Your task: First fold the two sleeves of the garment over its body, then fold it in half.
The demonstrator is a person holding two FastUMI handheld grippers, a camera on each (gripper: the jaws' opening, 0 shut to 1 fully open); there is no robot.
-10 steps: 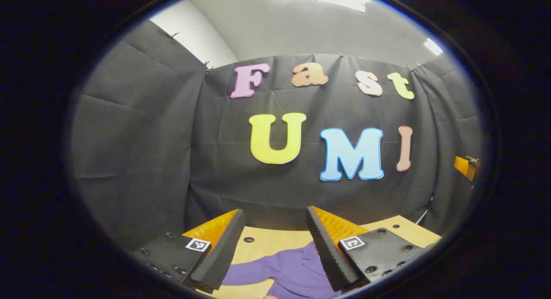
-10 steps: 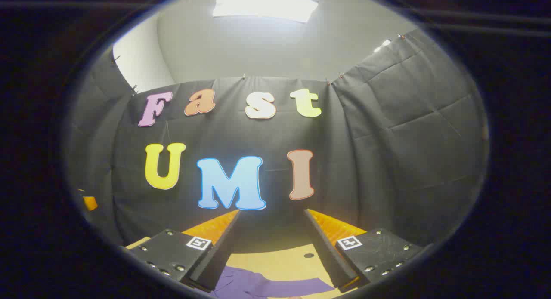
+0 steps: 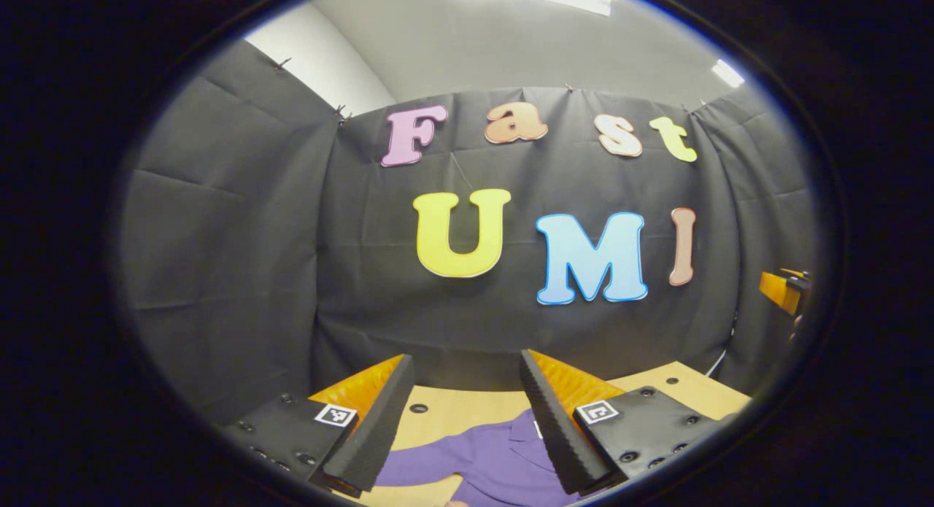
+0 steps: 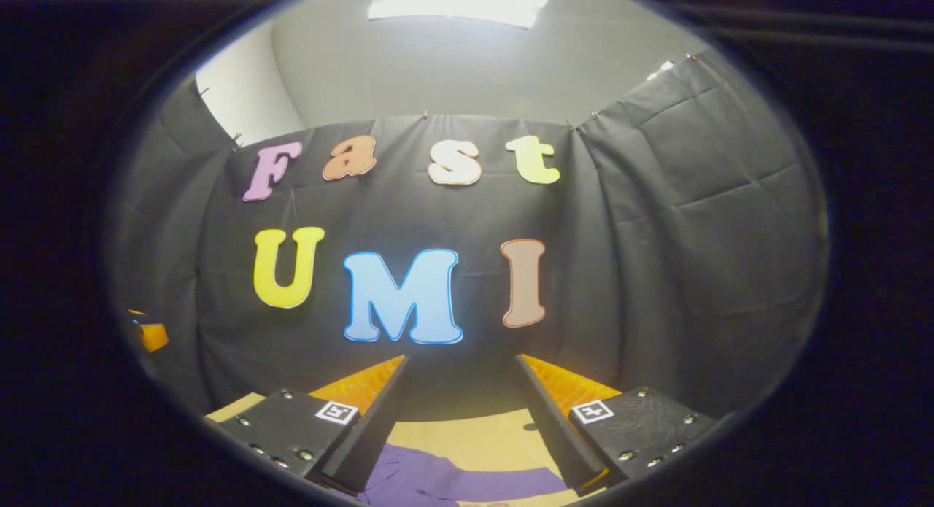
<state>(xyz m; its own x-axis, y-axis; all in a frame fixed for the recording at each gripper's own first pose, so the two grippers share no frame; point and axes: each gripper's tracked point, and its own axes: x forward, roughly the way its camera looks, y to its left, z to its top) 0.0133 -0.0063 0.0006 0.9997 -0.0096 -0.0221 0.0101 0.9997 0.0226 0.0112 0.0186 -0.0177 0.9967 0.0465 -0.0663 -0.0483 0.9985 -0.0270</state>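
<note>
Both cameras have tipped slightly downward: the left gripper (image 3: 467,419) and right gripper (image 4: 460,419), fingers spread and empty, begin descending toward the purple polo shirt (image 3: 489,459) lying flat on the wooden table (image 3: 438,416), sleeves unfolded.

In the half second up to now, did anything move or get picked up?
Only slightly: both cameras shifted a little, so the black cloth wall sits differently in each view. The left gripper and right gripper remain open and hold nothing. The purple garment lies unfolded, as before, on the light wooden table.
</note>
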